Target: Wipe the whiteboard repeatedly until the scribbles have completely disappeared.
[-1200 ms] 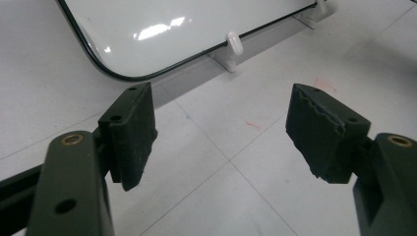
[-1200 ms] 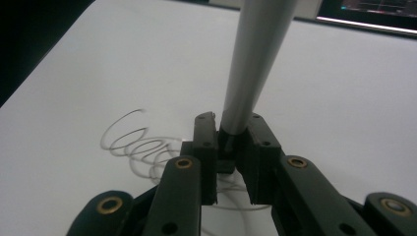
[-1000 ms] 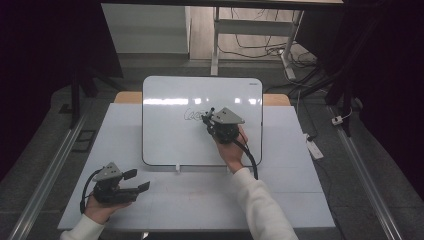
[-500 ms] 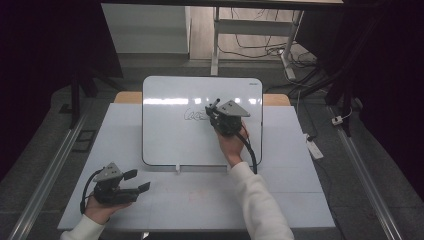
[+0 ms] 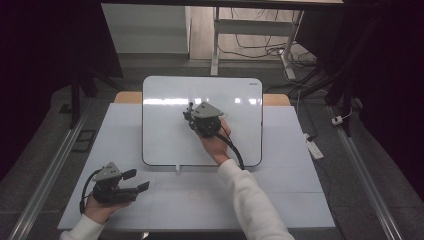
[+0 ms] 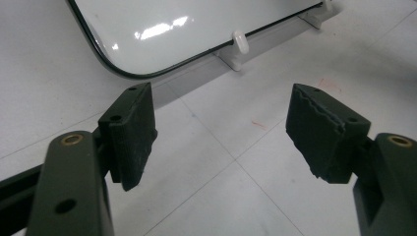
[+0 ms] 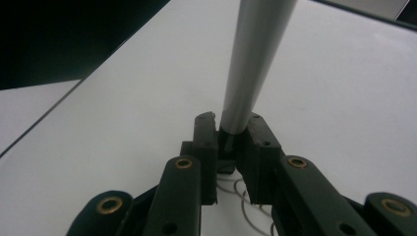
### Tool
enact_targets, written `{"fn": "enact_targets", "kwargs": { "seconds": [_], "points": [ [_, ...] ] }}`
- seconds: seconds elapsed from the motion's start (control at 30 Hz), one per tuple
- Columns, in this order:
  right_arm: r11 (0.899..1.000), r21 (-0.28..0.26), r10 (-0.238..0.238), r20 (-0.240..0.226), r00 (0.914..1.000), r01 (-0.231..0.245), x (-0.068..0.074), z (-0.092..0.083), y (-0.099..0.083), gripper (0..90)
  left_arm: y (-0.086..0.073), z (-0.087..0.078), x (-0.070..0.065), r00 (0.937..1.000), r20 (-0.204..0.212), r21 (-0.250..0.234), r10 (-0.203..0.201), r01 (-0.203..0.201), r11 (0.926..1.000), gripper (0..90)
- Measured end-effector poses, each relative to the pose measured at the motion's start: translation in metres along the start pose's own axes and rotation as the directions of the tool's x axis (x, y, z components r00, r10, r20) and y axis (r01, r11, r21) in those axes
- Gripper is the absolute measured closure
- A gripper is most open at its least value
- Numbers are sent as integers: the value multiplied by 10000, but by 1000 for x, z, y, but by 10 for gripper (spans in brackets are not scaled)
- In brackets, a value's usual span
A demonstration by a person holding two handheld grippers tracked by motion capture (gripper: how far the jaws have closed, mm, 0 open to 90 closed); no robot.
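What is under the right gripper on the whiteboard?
Under the right gripper, shut on a grey marker, lies the whiteboard, with thin pen strokes showing below the jaws. Any writing beneath the gripper body is covered.

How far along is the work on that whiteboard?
Looks like early going. Done: the right gripper is shut on a grey marker, and a few thin pen lines show on the whiteboard just below its jaws. In hand: the marker is held over the board's middle. Left: most of the board is blank; the left gripper waits open on the table.
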State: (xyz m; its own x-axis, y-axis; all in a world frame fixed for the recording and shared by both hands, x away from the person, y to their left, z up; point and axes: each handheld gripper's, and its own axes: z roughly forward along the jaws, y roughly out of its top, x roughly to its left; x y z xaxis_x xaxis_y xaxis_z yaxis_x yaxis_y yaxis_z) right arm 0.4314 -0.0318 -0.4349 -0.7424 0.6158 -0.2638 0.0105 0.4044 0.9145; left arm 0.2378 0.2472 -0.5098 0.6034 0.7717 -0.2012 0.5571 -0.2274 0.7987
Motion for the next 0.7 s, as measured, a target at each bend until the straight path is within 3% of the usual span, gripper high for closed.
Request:
{"fn": "enact_targets", "kwargs": {
  "seconds": [0.1,0.13,0.17,0.2,0.27,0.3,0.4,0.43,0.53,0.6,0.63,0.7],
  "points": [
    [9954,-432,866,371,9955,-850,-14,0,4,782,0,0,0,10000,-11,-22,-6,6,10000,279],
    [9950,-414,927,367,9950,-912,-14,2,5,782,0,0,0,10000,-12,-21,-8,8,10000,279],
    [9990,-127,427,-147,9990,-429,-4,5,4,782,0,0,0,10000,-7,-12,1,-1,10000,279],
    [9990,-127,427,-147,9990,-429,-4,5,4,782,0,0,0,10000,-1,-3,4,-4,10000,279],
    [9997,70,-234,-283,9993,236,4,7,5,782,0,0,1,10000,-29,-9,-41,41,10000,279],
    [9999,16,-126,-177,9998,126,1,8,7,782,0,0,1,10000,-28,-7,-42,42,10000,279],
    [9961,-372,810,333,9962,-798,-14,7,11,782,0,-1,0,10000,-53,-57,-13,13,10000,279],
    [9962,-342,816,312,9962,-805,-15,7,10,782,0,-2,1,10000,-32,-65,-10,10,10000,279],
    [9998,63,174,-402,9990,-172,-1,7,7,782,0,-1,2,10000,-23,-54,-61,61,10000,279],
    [9992,207,-324,-615,9976,337,5,6,3,782,-1,-1,2,10000,-30,-42,-46,46,10000,280],
    [9996,172,-192,-546,9983,202,2,5,3,782,-1,-1,2,10000,-40,-41,-44,44,10000,279],
    [9982,-167,580,-35,9983,-580,-9,1,3,782,-1,-2,1,10000,-68,-63,-23,22,10000,279]
  ]
}}
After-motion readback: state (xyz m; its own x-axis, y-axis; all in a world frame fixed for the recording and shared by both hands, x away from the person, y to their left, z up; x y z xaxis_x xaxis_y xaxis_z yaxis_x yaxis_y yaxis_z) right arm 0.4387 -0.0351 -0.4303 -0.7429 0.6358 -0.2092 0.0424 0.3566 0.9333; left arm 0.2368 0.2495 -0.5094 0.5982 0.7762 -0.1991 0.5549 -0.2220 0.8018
